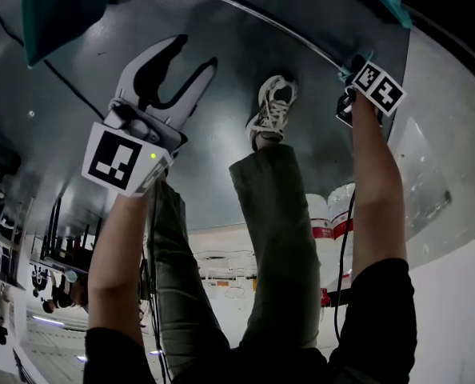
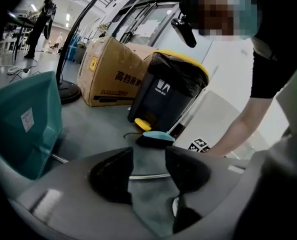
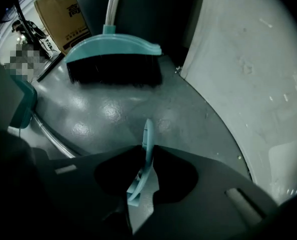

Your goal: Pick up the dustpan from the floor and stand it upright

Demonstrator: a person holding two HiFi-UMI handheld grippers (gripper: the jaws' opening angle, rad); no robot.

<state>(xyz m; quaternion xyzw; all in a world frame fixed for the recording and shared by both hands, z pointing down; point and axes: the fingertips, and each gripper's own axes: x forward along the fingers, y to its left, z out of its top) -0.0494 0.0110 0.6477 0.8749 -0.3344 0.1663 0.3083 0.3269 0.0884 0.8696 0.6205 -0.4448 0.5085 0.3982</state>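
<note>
The long-handled teal plastic dustpan (image 1: 61, 14) is lying flat on the grey floor (image 1: 221, 78) — right gripper (image 3: 147, 148) pinching its thin handle tip (image 3: 147, 129), left gripper (image 2: 149, 151) gaping empty; lifting slowly, pivoting about the pan, looks wisest.

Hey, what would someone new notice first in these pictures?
The right gripper, pointing down, has its jaws shut on the teal handle end of the dustpan. Its pan sits at the head view's upper left, beside the open left gripper. A teal broom with black bristles stands by the wall.
</note>
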